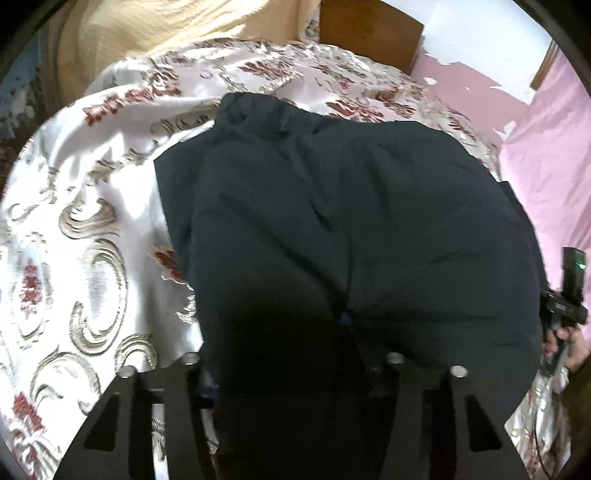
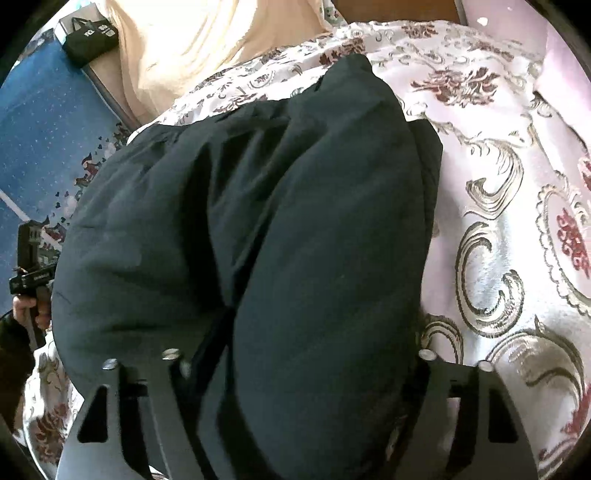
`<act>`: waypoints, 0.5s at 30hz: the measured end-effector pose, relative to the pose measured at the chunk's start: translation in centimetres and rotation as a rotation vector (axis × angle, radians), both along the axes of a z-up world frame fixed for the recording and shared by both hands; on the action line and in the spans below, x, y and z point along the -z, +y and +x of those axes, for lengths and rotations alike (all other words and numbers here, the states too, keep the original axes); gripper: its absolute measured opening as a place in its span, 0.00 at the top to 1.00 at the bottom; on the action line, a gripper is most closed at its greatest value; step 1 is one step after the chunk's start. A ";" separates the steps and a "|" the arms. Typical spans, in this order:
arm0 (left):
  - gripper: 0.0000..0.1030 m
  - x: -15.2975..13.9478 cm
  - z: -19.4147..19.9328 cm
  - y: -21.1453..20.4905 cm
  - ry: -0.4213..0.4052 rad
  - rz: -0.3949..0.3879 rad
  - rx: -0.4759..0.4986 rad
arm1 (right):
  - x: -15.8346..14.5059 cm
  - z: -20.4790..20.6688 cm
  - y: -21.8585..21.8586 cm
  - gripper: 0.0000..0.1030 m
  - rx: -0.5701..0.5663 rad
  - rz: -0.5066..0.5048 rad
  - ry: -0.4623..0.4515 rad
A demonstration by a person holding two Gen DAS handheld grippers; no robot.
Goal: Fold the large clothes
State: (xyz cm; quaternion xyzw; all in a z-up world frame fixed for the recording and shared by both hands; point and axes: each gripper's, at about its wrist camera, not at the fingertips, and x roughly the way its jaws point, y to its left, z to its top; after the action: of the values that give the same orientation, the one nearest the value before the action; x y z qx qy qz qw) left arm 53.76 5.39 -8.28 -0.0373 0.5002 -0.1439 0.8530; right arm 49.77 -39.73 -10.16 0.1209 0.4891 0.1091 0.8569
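Observation:
A large black garment (image 1: 351, 229) lies in folded layers on the patterned bedspread (image 1: 85, 229). It fills the middle of both views (image 2: 258, 229). My left gripper (image 1: 291, 369) is shut on the garment's near edge, and the cloth drapes over its fingertips. My right gripper (image 2: 295, 365) is shut on the near edge too, with a thick fold bulging between its fingers. The right gripper also shows at the right edge of the left wrist view (image 1: 565, 306). The left gripper shows at the left edge of the right wrist view (image 2: 29, 277). The fingertips are hidden under cloth.
The white bedspread with grey swirls and red motifs (image 2: 498, 229) covers the bed. A cream blanket (image 1: 155, 33) lies at the far side. A pink wall (image 1: 546, 155) stands to the right. A blue carpet (image 2: 40, 122) and a black bag (image 2: 88, 40) are to the left.

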 end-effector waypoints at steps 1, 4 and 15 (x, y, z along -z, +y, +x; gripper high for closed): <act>0.60 -0.3 -0.2 -0.2 -0.007 0.023 -0.010 | -0.4 -0.1 0.4 0.44 0.006 -0.013 -0.006; 0.69 -1.0 -1.0 -1.2 -0.038 0.112 -0.026 | -1.4 -0.4 0.7 0.57 0.028 -0.044 -0.015; 0.84 -3.3 -3.0 -3.0 -0.099 0.249 -0.074 | -4.3 -1.8 1.3 0.75 0.114 -0.140 -0.053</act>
State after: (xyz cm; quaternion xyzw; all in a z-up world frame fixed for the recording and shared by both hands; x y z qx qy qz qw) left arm 50.72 2.40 -4.97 0.0578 0.4696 -0.0508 0.8795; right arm 47.98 -38.46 -5.91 0.0852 0.4649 0.0290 0.8808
